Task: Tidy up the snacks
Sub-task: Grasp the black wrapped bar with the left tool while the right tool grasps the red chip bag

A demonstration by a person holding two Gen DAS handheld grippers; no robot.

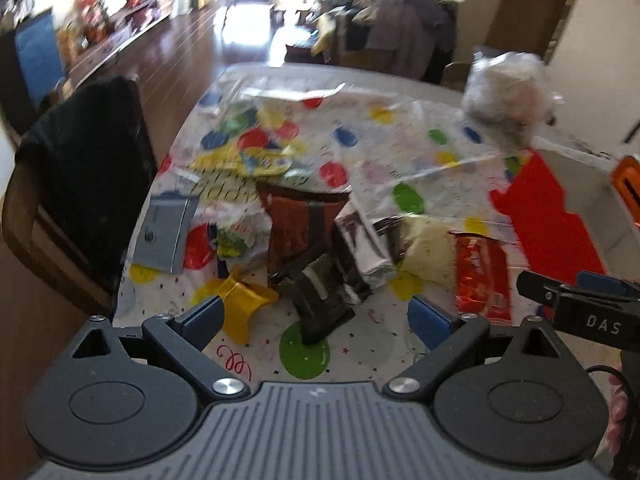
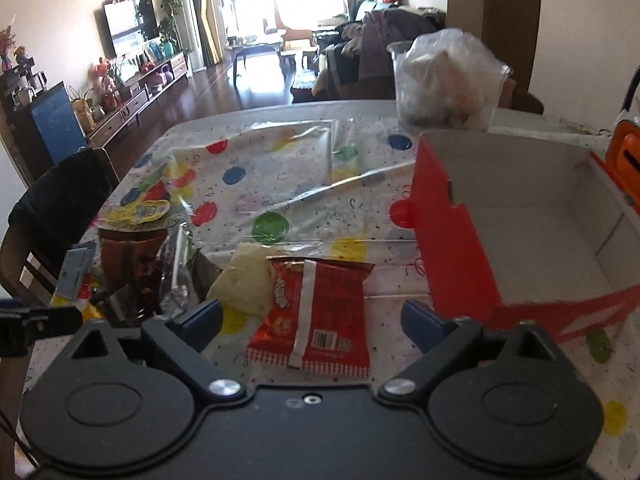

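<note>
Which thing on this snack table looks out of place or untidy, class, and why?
The snacks lie in a loose heap: a red packet lies seam and barcode up, next to a pale packet and a brown bag. The red box beside them is empty. A clear plastic sheet lies wrinkled on the tablecloth.

Red snack packet [image 2: 316, 320] flat, seam up, beside empty red box [image 2: 520, 216].
</note>
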